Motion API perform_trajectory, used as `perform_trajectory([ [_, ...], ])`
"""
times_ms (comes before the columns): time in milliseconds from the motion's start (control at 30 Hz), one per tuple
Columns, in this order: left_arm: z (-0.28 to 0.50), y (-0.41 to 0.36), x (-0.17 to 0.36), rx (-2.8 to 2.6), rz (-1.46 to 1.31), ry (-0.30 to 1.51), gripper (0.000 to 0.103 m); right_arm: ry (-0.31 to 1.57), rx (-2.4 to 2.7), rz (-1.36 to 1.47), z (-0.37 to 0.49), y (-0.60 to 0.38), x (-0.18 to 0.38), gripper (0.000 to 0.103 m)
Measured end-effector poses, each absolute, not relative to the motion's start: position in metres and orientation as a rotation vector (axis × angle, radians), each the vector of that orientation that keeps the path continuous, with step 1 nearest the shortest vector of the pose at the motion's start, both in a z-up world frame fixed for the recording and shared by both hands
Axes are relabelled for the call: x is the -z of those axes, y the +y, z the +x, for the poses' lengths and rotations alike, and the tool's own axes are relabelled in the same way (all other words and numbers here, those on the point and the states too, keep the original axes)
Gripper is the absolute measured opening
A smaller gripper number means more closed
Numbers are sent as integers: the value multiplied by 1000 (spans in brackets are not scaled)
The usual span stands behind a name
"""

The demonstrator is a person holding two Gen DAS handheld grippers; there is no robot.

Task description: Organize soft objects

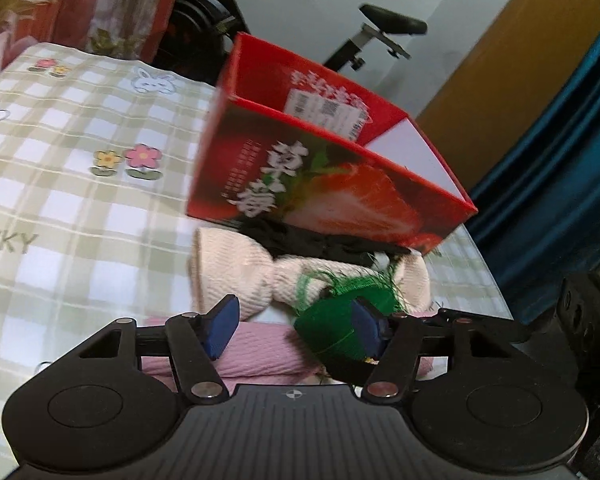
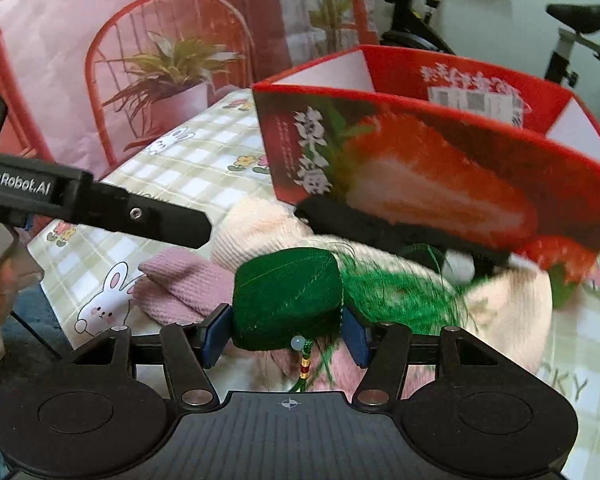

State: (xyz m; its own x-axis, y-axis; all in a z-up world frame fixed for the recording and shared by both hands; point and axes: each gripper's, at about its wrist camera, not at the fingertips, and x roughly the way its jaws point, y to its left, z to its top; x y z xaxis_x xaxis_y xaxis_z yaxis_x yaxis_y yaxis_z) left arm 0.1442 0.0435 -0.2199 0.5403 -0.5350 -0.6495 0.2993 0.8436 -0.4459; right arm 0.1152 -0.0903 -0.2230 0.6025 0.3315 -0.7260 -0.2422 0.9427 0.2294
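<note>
My right gripper clamps a green stuffed pouch just before the red strawberry box. My left gripper hangs open. Cream, pink and black knits remain outside; the box seems empty.

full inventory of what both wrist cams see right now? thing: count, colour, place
strawberry box: 1, red, open-topped, on the bed behind the soft pile
green pouch: 1, green with tassel and bead, between the right gripper's pads
cream knit: 1, cream, in front of the box
pink knit: 1, pink, nearest the grippers
black cloth: 1, black, against the box's base
bedsheet: 1, green-white check with rabbits and flowers
exercise bike: 1, black, behind
left gripper: 1, black, open over the pile
right gripper: 1, black, closed on the pouch
</note>
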Motion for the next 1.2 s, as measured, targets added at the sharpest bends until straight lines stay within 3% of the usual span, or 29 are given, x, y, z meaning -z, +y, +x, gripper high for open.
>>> perform_trajectory([
  [100, 150, 31, 227, 531, -298, 897, 64, 844, -297, 127, 107, -98, 227, 62],
  [267, 159, 21, 241, 564, -366, 942, 62, 794, -289, 88, 99, -99, 224, 63],
  [333, 161, 18, 245, 575, -386, 952, 60, 768, -297, 46, 96, -95, 222, 63],
  [467, 162, 9, 246, 616, -391, 942, 46, 748, -318, 0, 95, -90, 221, 61],
  [667, 160, 2, 240, 618, -355, 924, 45, 745, -304, 14, 96, -91, 217, 54],
  [1200, 160, -1, 132, 690, -340, 656, 44, 483, -290, -53, 101, -111, 116, 54],
])
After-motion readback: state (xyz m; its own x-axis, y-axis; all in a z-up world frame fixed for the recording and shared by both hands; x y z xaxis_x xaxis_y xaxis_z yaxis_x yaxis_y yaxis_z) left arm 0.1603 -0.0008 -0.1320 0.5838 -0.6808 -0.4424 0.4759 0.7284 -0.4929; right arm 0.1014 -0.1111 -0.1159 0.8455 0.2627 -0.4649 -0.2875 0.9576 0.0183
